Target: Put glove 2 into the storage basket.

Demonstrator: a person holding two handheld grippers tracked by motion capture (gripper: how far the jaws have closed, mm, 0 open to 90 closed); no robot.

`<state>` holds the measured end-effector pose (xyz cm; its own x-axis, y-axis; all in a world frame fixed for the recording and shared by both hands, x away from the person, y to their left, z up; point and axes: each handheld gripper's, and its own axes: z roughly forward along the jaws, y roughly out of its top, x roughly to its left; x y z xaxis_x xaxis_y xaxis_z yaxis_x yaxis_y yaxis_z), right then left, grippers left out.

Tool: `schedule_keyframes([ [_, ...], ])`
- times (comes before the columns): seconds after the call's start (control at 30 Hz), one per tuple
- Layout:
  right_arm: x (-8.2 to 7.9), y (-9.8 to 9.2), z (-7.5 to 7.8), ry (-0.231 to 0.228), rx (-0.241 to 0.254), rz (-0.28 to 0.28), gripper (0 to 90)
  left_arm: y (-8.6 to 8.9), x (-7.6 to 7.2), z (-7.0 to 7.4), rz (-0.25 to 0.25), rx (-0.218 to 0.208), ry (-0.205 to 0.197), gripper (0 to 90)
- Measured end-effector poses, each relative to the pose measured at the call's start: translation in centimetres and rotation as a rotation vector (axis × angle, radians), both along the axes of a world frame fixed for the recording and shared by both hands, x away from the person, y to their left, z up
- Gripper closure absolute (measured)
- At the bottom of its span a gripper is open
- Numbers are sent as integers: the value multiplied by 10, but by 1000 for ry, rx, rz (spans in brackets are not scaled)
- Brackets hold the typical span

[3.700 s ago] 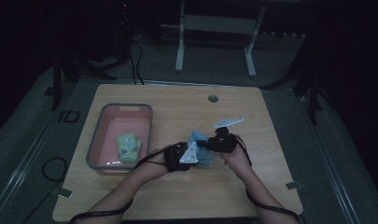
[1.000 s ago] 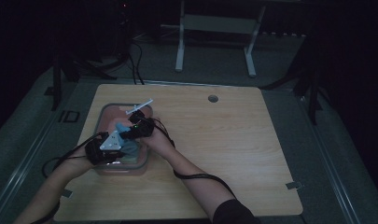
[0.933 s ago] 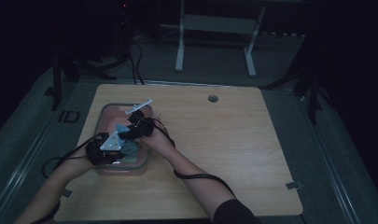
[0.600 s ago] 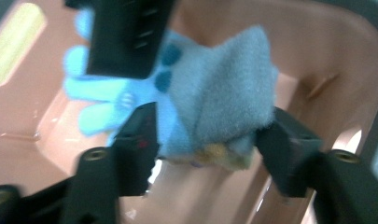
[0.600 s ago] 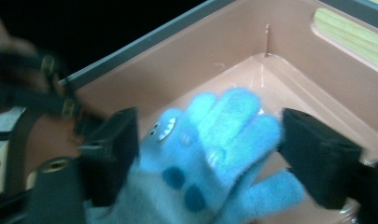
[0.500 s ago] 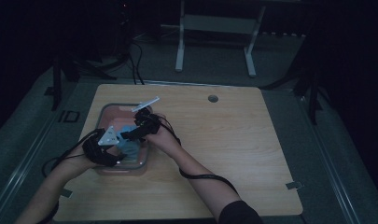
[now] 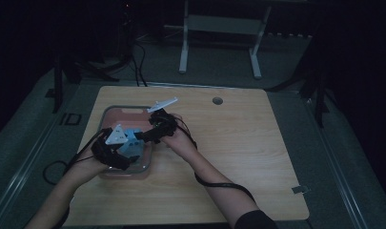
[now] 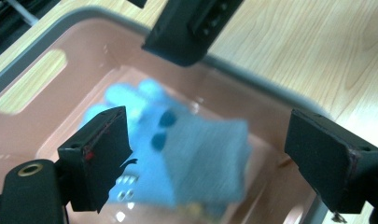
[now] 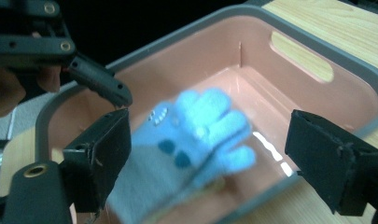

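Observation:
A blue glove (image 7: 132, 143) with dark dots lies blurred inside the pink, grey-rimmed bin (image 7: 115, 109) at the table's left. My left gripper (image 7: 133, 150) hovers over the bin's near part and my right gripper (image 7: 144, 136) over its right rim. In the left gripper view the glove (image 8: 186, 154) lies below the wide-apart jaws of the left gripper (image 8: 210, 140), which have just been opening. In the right gripper view the right gripper (image 9: 210, 144) has also just opened above the glove (image 9: 191, 135). No pad touches the glove.
The wooden table (image 7: 238, 157) stretches bare to the right of the bin, with a round cable hole (image 7: 217, 100) at the back. A metal stand (image 7: 219, 43) rises beyond the far edge. Something pale yellowish (image 8: 196, 207) peeks out under the glove.
Both grippers carried the glove from the table's middle to the bin. Within the last second they opened, lifted a little and drew apart, leaving the glove in the bin.

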<state>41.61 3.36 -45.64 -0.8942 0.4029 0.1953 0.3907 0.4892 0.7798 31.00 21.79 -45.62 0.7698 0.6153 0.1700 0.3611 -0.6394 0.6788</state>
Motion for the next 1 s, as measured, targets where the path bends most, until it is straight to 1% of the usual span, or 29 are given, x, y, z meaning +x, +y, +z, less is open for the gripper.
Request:
schedule_keyframes([
  [0.1,-2,-10,0,-14,-17,4,143,-10,-1,2,-5,-11,-9,144],
  [0.13,-3,-13,0,-18,-22,3,143,-14,-1,2,-6,-13,-5,144],
  [0.17,-3,-17,-1,-22,-18,1,143,-18,-2,3,-6,-14,-13,143],
  [0.27,-5,-30,-4,-27,-24,-3,143,-31,-4,3,-22,-21,-10,142],
  [0.3,-5,-34,-5,-23,-25,-9,143,-35,-4,3,-25,-22,-3,142],
  [0.4,-8,-45,-8,-20,-29,-21,143,-47,-4,1,-20,-16,-6,142],
  [0.43,-8,-49,-9,-21,-32,-21,143,-51,-4,0,-25,-22,-5,142],
  [0.47,-8,-49,-9,-21,-32,-21,143,-51,-4,0,-25,-22,-5,142],
  [0.5,-9,-53,-10,-22,-32,-27,143,-51,-4,0,-25,-22,-5,142],
  [0.53,-10,-62,-12,-22,-34,-35,143,-63,-4,-2,-40,-31,9,142],
  [0.57,-10,-66,-13,-21,-33,-36,143,-66,-5,-3,-48,-30,12,142],
  [0.6,-11,-70,-14,-21,-28,-40,143,-70,-6,-3,-54,-30,8,143],
  [0.63,-11,-70,-14,-21,-28,-40,143,-70,-6,-3,-54,-30,8,142],
  [0.67,-12,-74,-15,-18,-25,-44,143,-70,-6,-3,-54,-30,8,142],
  [0.7,-13,-82,-18,-19,-30,-50,143,-81,-9,-5,-83,-33,11,142],
  [0.73,-14,-85,-19,-20,-35,-53,143,-85,-9,-6,-92,-39,11,142],
  [0.8,-15,-93,-23,-19,-41,-58,143,-91,-10,-8,-108,-39,17,142],
  [0.83,-15,-93,-23,-19,-41,-58,143,-91,-10,-8,-108,-39,17,142],
  [0.87,-15,-97,-25,-16,-41,-63,143,-91,-10,-8,-108,-39,17,142],
  [0.9,-16,-105,-29,-11,-43,-73,143,-100,-11,-10,-116,-46,13,143],
  [0.93,-17,-109,-31,-11,-44,-74,143,-102,-12,-11,-117,-51,15,142],
  [1.0,-18,-115,-34,-8,-51,-79,143,-108,-14,-12,-135,-60,24,142],
])
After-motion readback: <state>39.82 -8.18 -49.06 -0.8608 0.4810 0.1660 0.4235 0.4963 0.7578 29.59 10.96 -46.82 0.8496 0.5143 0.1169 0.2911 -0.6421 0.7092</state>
